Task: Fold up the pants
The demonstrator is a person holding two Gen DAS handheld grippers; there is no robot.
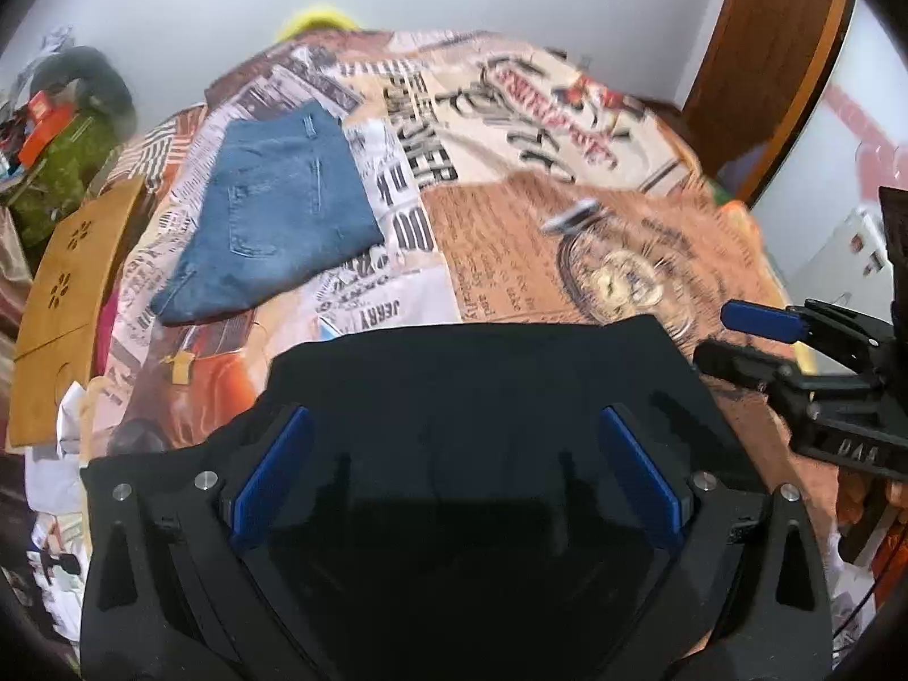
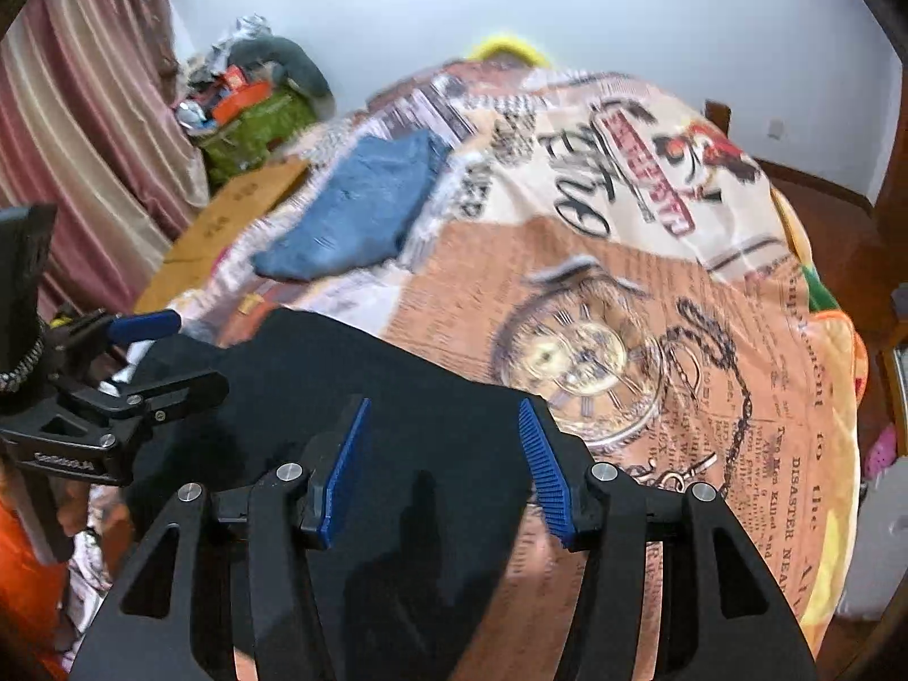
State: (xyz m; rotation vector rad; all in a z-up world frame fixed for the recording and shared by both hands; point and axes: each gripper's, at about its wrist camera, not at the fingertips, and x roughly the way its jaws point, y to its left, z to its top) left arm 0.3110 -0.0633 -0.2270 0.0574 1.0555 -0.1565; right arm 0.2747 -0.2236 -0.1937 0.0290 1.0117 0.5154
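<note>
Dark folded pants (image 1: 482, 374) lie flat on the printed quilt (image 1: 567, 227) at the near edge of the bed. My left gripper (image 1: 454, 425) hovers over them, its blue pads (image 1: 272, 476) wide apart and holding nothing. My right gripper (image 2: 442, 406) is also open above the right part of the same pants (image 2: 340, 374), with nothing pinched between its pads (image 2: 545, 471). Each gripper shows in the other's view: the right one (image 1: 755, 335) at the right edge, the left one (image 2: 170, 352) at the left edge. Folded blue jeans (image 1: 278, 210) (image 2: 363, 210) rest further back on the left.
A wooden board (image 1: 68, 306) (image 2: 227, 227) leans along the bed's left side. Behind it stands a cluttered green bag (image 1: 57, 170) (image 2: 255, 119), and a striped curtain (image 2: 85, 142) hangs at the left. A brown wooden door frame (image 1: 777, 57) is at the right.
</note>
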